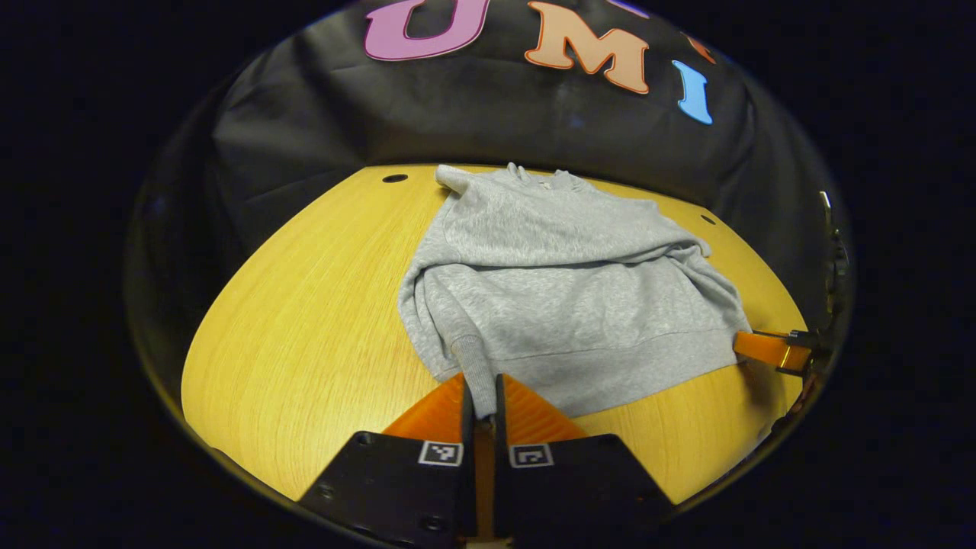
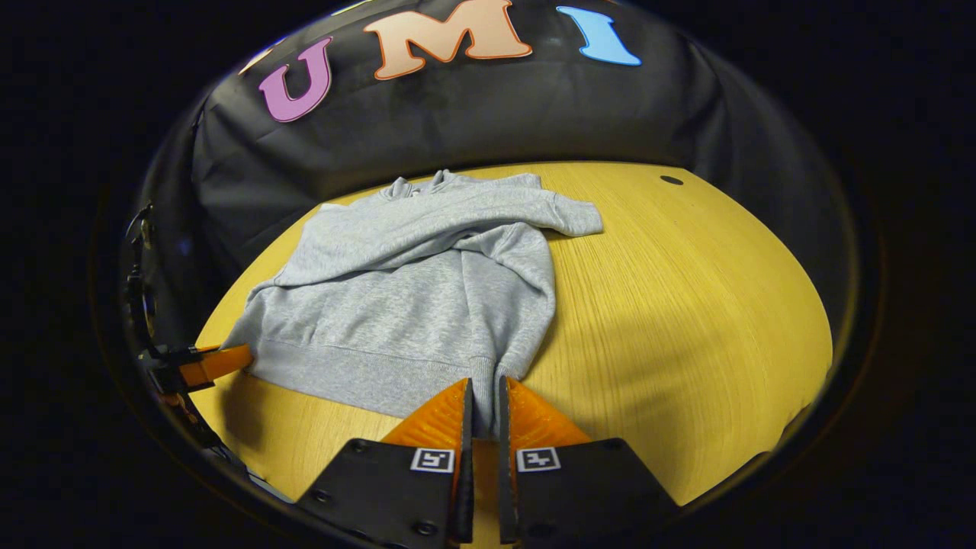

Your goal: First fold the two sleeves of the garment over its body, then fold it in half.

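Observation:
A grey sweatshirt [image 1: 564,290] lies flat on the yellow wooden table [image 1: 305,343], its collar toward the far wall and both sleeves lying across its body. My left gripper [image 1: 480,400] is shut on the ribbed cloth at the near left corner of the hem. Across the hem, the right gripper [image 1: 762,347] meets the other corner. In the right gripper view the sweatshirt [image 2: 412,297] spreads to the left, and my right gripper [image 2: 484,412] is shut on the grey rib at its near corner. The left gripper [image 2: 221,362] touches the hem's far end.
Small dark holes [image 1: 395,178] [image 2: 671,180] mark the table's far corners. Black cloth hangs behind the table [image 2: 686,320]. Bare wood stretches left of the garment in the left gripper view and right of it in the right gripper view.

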Demonstrator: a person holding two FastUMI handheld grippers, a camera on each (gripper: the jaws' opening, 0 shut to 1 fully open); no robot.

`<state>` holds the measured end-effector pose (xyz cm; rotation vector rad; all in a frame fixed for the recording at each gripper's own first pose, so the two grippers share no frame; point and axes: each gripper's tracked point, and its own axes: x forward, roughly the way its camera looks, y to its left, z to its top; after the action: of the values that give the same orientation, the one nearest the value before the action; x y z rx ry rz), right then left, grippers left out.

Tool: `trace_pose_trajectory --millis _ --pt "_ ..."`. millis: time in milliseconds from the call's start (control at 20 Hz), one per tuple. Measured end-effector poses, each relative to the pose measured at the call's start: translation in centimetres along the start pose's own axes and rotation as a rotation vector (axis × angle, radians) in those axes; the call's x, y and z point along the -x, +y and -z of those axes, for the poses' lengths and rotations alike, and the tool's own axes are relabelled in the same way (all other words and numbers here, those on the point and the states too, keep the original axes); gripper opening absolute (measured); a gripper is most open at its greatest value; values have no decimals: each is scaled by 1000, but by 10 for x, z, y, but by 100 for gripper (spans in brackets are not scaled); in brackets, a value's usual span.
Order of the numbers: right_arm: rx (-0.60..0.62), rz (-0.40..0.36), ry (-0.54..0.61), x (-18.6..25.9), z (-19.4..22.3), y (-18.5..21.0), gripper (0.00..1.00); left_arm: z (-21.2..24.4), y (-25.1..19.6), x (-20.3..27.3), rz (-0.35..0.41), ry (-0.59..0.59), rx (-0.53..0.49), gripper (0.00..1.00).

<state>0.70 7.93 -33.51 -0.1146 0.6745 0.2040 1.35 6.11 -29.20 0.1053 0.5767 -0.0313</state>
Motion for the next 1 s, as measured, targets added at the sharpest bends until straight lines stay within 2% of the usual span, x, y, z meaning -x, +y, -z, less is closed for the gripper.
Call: trace_pose_trajectory --millis 50,100,150,350,550,800,1000 --pt "6 -1 7 1 0 1 11 1 0 0 -9 7 -8 0" --pt "10 4 6 1 -1 0 11 1 1 -1 -13 11 -19 0" --pt "19 5 12 3 0 1 5 0 1 -1 -15 14 -24 0" --pt "5 -12 25 8 -6 1 5 -2 -2 0 -2 36 -5 0" --pt "-25 -40 -3 15 -26 4 5 -21 -6 5 9 -2 7 0" --pt "-41 -90 -56 17 -68 15 3 -68 -10 12 28 -76 39 0" --pt "-60 -100 -115 8 -109 17 3 -116 -11 -1 41 -131 45 0"
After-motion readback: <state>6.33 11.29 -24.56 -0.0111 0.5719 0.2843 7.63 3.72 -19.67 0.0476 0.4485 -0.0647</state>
